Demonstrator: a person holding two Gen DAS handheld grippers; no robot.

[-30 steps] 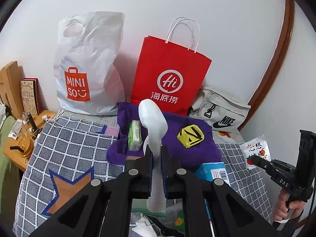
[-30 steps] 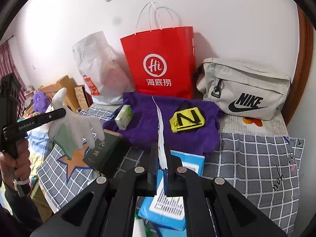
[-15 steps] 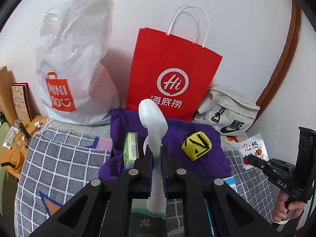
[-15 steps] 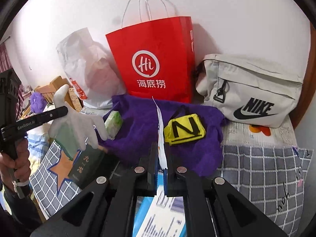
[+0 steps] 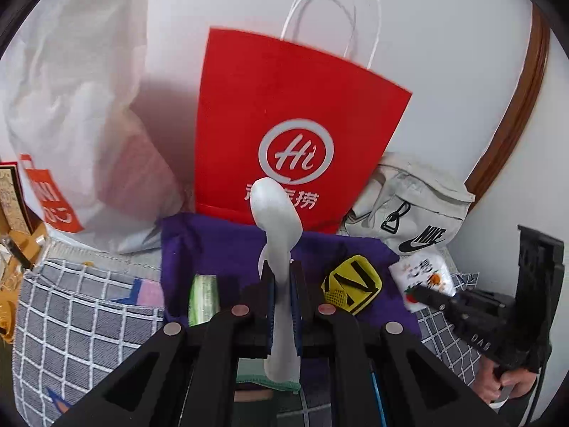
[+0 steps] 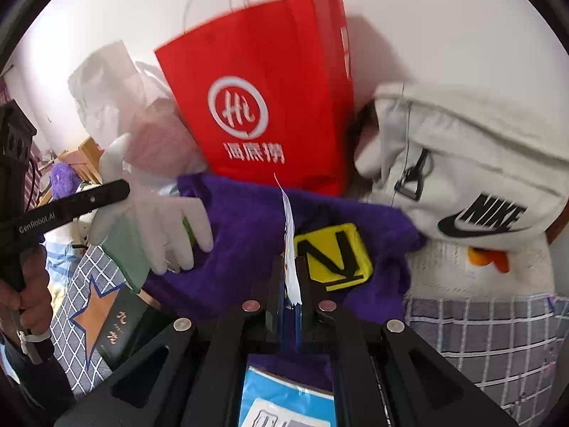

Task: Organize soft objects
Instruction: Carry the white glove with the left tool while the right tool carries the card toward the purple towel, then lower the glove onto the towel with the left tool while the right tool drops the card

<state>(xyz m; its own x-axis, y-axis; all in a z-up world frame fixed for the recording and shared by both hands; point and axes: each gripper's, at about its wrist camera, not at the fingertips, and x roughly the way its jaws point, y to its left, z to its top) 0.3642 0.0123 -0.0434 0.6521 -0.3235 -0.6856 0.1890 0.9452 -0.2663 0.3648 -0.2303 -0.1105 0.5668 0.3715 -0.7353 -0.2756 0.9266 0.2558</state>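
Both claws loaded over the bed.

Left claw (image 5: 282, 297) clamped on a white glove (image 5: 275, 220), held upright; green tissue pack (image 5: 202, 299) lies just left of it on the purple cloth (image 5: 220, 242), red paper bag (image 5: 284, 124) stands beyond. Right claw (image 6: 290, 284) pinches a thin white packet (image 6: 290, 235) edge-on; yellow patch (image 6: 332, 252) just right of it, grey Nike bag (image 6: 462, 178) farther right.
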